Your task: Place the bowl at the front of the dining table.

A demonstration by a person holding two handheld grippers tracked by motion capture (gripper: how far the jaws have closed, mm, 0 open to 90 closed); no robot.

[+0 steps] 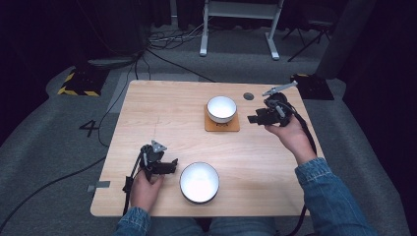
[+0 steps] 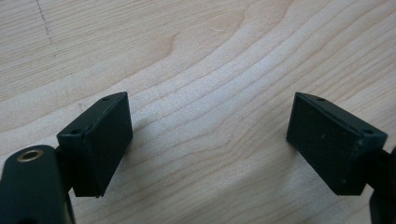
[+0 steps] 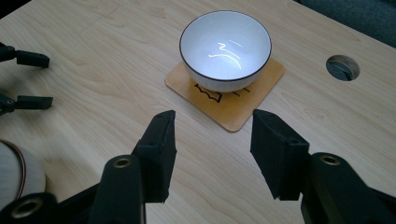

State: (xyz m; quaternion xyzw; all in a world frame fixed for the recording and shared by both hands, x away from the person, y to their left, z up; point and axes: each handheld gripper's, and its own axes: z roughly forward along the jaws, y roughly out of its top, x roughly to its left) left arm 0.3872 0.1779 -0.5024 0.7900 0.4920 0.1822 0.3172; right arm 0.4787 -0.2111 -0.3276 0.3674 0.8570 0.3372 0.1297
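A small white bowl [image 1: 221,108] with a dark rim stands on a square wooden coaster [image 1: 222,125] at the table's far middle. A larger white bowl [image 1: 199,182] sits near the front edge. My left gripper [image 1: 172,165] is open just left of the large bowl, close to the tabletop, with bare wood between its jaws [image 2: 210,140]. My right gripper [image 1: 252,119] is open to the right of the coaster, pointing at it. In the right gripper view its jaws [image 3: 212,149] stand apart short of the coaster [image 3: 233,109] and the small bowl [image 3: 225,46].
A round cable hole [image 1: 249,96] lies in the table [image 1: 162,113] behind the right gripper. The left gripper's fingertips [image 3: 32,59] and the large bowl's side [image 3: 14,172] appear at the left of the right gripper view. Cables and a stand's legs are on the floor beyond.
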